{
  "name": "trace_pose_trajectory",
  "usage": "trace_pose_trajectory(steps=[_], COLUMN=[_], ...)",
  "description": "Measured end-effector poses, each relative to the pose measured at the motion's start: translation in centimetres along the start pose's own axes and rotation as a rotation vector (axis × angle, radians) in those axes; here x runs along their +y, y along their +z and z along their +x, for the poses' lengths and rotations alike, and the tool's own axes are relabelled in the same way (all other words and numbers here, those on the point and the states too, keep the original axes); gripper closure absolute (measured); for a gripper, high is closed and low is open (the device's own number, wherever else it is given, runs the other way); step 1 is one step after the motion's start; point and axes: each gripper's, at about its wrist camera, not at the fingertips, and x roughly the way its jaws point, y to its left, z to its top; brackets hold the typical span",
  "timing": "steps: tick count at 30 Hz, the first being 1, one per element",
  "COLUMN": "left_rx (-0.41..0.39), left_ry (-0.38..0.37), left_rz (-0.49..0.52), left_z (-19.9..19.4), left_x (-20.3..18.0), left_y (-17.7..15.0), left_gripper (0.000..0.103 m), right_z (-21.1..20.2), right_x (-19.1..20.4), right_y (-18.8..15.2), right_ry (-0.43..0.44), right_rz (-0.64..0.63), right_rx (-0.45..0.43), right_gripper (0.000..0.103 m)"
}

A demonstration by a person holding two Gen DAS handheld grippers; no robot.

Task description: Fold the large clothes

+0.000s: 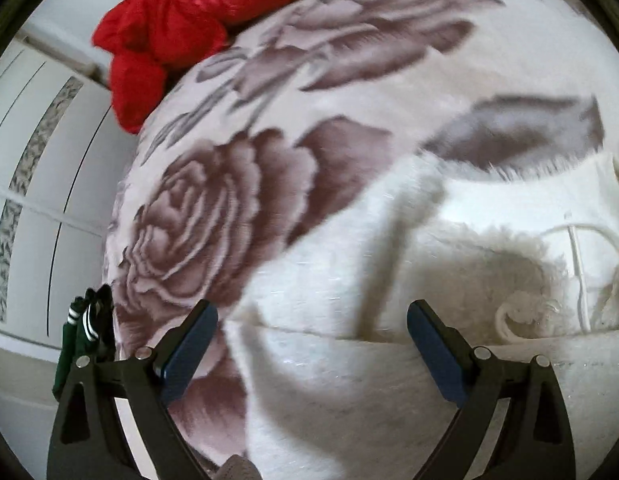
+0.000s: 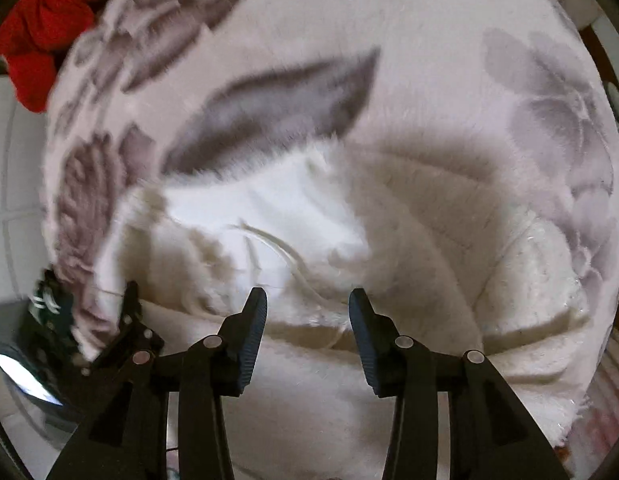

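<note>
A white fluffy garment (image 1: 349, 280) with a white drawstring (image 1: 509, 316) lies crumpled and partly folded on a rose-patterned blanket (image 1: 213, 208). My left gripper (image 1: 312, 312) hangs above the garment's left part, open wide, with nothing between its blue pads. In the right wrist view the same garment (image 2: 269, 208) fills the middle. My right gripper (image 2: 307, 308) stands open just over a folded edge of it, and the pads do not press on any cloth. The black body of the left gripper (image 2: 125, 332) shows at that view's lower left.
A red garment (image 1: 189, 20) is heaped at the blanket's far left corner. A dark green item with white stripes (image 1: 85, 320) hangs off the blanket's left edge. A white wardrobe with patterned panels (image 1: 37, 160) stands to the left.
</note>
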Motion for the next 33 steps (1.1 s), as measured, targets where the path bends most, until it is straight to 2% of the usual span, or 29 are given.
trace_pose_trajectory(steps=[1,3,6,8,10,12,15,17,21,24,26,27,29,30,32,33], left_rx=[-0.002,-0.01,-0.014,0.007,0.018,0.018,0.018,0.018,0.022,0.022,0.026,0.03,0.049,0.08,0.14,0.161], left_ry=[0.009,0.018,0.009,-0.002,-0.001,-0.001,-0.006,-0.015,-0.029,-0.031,-0.042,-0.05,-0.111,-0.202,-0.373,-0.435], left_rz=[0.014,0.021,-0.004,-0.017,-0.02,-0.023,-0.027,-0.033,-0.05,-0.049,-0.051,-0.052,-0.07,-0.1,-0.137,-0.149], left_z=[0.1,0.0,0.2,0.8,1.2,1.1,1.1,1.0,1.1,1.1,1.0,0.9,0.5,0.2,-0.3,-0.4], left_x=[-0.3,-0.5,-0.4,-0.6,-0.8,-0.7,-0.8,-0.7,-0.4,-0.3,-0.1,0.1,0.7,1.2,1.7,1.7], left_y=[-0.1,-0.3,-0.7,-1.0,-1.1,-1.1,-1.1,-1.1,-1.0,-0.9,-0.9,-0.9,-0.8,-0.7,-0.4,-0.2], left_gripper=[0.006,0.006,0.006,0.006,0.006,0.006,0.006,0.006,0.006,0.006,0.006,0.006,0.006,0.006,0.006,0.006], right_z=[0.7,-0.2,-2.3,-1.2,2.1,3.5,2.2,1.0,-1.2,-3.9,-5.2,-5.5,-5.6,-5.7,-6.1,-6.3], right_x=[0.0,-0.9,-3.0,-4.3,-4.5,-4.2,-3.4,-2.8,-1.9,0.8,1.9,2.4,3.0,2.8,1.8,1.6], right_y=[-0.3,-1.2,-2.2,-1.9,-0.9,-0.8,-1.5,-2.0,-1.5,0.0,1.7,2.5,3.2,3.1,2.5,2.2], right_ry=[-0.027,0.031,0.068,0.085,0.119,0.074,0.038,0.023,0.054,0.045,0.103,0.138,0.12,0.102,0.054,0.03], right_rz=[0.013,0.071,0.165,0.23,0.272,0.275,0.275,0.256,0.233,0.143,0.133,0.1,0.02,-0.019,-0.078,-0.122], right_rx=[0.013,-0.005,-0.072,-0.043,0.035,0.021,-0.064,-0.118,-0.177,-0.27,-0.266,-0.232,-0.147,-0.11,-0.083,-0.074], right_gripper=[0.058,0.058,0.058,0.053,0.052,0.052,0.077,0.102,0.103,0.103,0.103,0.103,0.103,0.102,0.09,0.074])
